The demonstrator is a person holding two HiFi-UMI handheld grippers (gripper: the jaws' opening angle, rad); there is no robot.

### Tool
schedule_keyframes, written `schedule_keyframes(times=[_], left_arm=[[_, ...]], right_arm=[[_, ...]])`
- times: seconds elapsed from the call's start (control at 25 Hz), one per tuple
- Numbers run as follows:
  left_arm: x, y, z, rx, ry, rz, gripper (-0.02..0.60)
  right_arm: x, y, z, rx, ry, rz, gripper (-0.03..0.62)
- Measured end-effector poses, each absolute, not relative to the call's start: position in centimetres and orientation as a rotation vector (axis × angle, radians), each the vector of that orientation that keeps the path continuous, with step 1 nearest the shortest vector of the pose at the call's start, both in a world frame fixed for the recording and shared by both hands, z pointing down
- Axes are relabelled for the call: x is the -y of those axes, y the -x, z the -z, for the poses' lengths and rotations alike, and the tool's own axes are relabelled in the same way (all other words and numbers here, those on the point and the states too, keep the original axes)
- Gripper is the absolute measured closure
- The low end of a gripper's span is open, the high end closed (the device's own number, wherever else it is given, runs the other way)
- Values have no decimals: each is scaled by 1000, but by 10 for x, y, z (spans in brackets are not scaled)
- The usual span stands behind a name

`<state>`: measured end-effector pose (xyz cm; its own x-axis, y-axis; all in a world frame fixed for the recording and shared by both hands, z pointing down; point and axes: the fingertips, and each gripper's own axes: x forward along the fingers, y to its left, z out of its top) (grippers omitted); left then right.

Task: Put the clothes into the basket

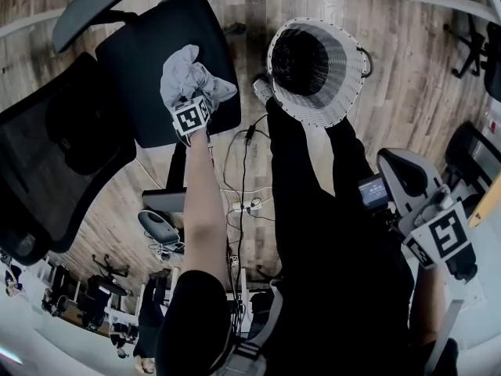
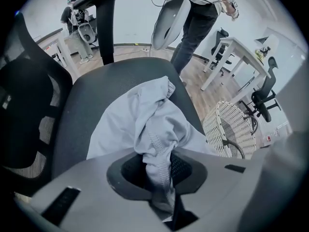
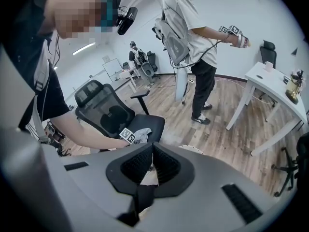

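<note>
Head view: one pale grey garment [image 1: 188, 77], soft and crumpled into folds, lies on the black padded seat of the single office chair [image 1: 149, 61] at upper left of the frame. My left tool [image 1: 189, 106] sits at its lower edge. One white wicker basket [image 1: 344, 92], round and open-weave, stands on the wood-plank floor [image 1: 407, 53] at upper centre, just right of the chair. My right tool [image 1: 438, 237] hangs at lower right.

Left gripper view: at lower centre my left tool [image 2: 157, 166] is pinched tight on a ribbed fold of the garment [image 2: 145, 124].

Right gripper view: my right tool [image 3: 151, 151] has its jaws together, holding nothing. The garment [image 3: 142, 135] shows small at centre left.
</note>
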<state>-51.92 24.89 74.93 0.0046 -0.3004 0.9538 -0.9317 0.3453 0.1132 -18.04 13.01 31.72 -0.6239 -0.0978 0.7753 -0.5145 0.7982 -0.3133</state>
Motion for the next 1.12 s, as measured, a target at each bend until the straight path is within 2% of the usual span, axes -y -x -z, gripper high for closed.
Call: schedule_keyframes(times=[0.4, 1.12], left_arm=[[-260, 513, -717, 1568, -1125, -690, 503], [-265, 481, -543, 1682, -1331, -679, 508]], right_arm=[[-125, 163, -296, 2264, -492, -638, 577], [-109, 112, -223, 2461, -717, -492, 577]])
